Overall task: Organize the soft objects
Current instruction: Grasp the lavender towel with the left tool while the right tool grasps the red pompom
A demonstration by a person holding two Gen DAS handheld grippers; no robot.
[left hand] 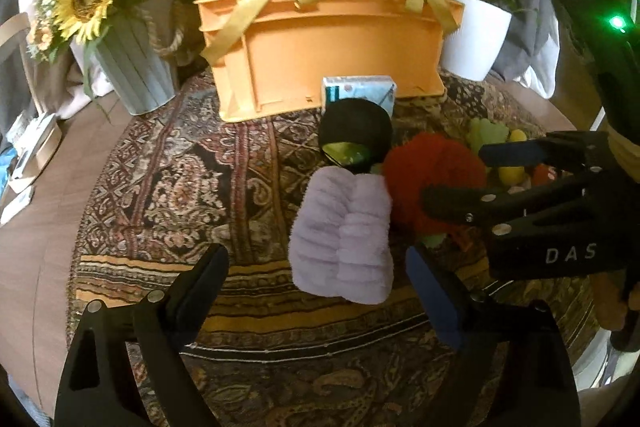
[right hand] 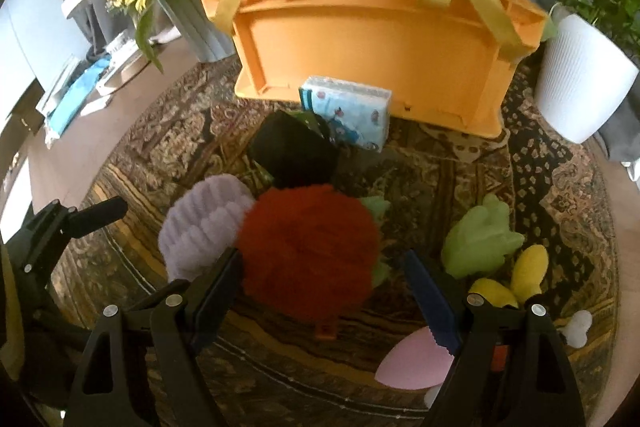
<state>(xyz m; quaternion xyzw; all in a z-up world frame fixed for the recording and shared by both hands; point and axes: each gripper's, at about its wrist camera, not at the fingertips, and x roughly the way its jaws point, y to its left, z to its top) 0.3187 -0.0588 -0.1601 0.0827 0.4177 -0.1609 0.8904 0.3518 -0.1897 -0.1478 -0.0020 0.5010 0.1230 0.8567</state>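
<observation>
Soft things, one heap, mid-rug: lilac plush roll [left hand: 342, 237], red pompom [right hand: 310, 253], black plush ball [left hand: 356, 133], green plush [right hand: 482, 241], yellow pieces [right hand: 528, 269], pink pad [right hand: 414, 363]. All loose, none yet in the bin.

Orange bin [left hand: 328, 47], yellow strap handles: stands behind the heap, seemingly the place meant for them. Tissue pack [right hand: 348, 113] leans against its front wall.

Left tongs [left hand: 320, 291]: open, jaws wide, straddling the near end of the lilac roll without pressing it; likely lined up to take it.

Right tongs [right hand: 324, 283]: open, jaws either side of the red pompom; one pad close to or brushing its fluff, no squeeze visible. Nothing held.

Surface: patterned rug [left hand: 168, 187] spread on a wooden counter [left hand: 36, 227].

Room: sunflowers in a grey pot [left hand: 132, 67] left of the bin, white pot [right hand: 580, 83] with a green plant right. Grey and pale drapes behind. Papers and boxes at far left.
</observation>
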